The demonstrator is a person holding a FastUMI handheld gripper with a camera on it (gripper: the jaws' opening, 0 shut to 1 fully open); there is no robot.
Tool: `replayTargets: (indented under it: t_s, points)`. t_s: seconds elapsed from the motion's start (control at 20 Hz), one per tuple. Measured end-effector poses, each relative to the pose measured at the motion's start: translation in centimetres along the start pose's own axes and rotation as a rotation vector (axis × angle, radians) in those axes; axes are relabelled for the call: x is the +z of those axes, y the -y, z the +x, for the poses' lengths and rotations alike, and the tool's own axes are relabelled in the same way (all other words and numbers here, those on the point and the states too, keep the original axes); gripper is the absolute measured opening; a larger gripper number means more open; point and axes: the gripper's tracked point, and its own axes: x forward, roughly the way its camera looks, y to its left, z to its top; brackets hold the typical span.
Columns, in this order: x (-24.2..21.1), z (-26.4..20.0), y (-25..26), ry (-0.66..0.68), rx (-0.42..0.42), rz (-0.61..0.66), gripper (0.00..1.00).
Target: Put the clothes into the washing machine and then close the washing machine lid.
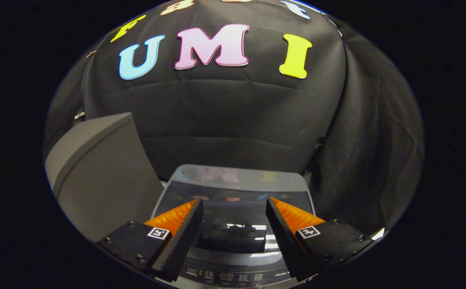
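Note:
The washing machine stands just below and ahead of my fingers, a grey top-loader against the black cloth wall. Its glossy dark lid looks to be lying flat on the top and mirrors the lights above. The control panel with small buttons runs along the near edge, under the fingers. My gripper hovers over the lid, open, with a wide gap and nothing between the fingers. A dark shape on the lid between the fingers may be a reflection; I cannot tell.
A large grey box-like object with a slanted top stands close to the machine's left side. Black cloth hangs behind the machine and in folds to its right.

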Motion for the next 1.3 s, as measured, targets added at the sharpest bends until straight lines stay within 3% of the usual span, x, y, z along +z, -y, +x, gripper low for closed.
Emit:
replayTargets:
  t_s: [0.4, 0.7, 1.3]
  points:
    - [8.5, -0.1, -1.8, 0.217, 0.028, 0.061, 0.99]
    - [14.5, -5.8, -2.5, 0.389, -0.003, 0.167, 1.00]
    - [16.9, -16.1, -7.7, 0.522, 0.012, 0.146, 0.99]
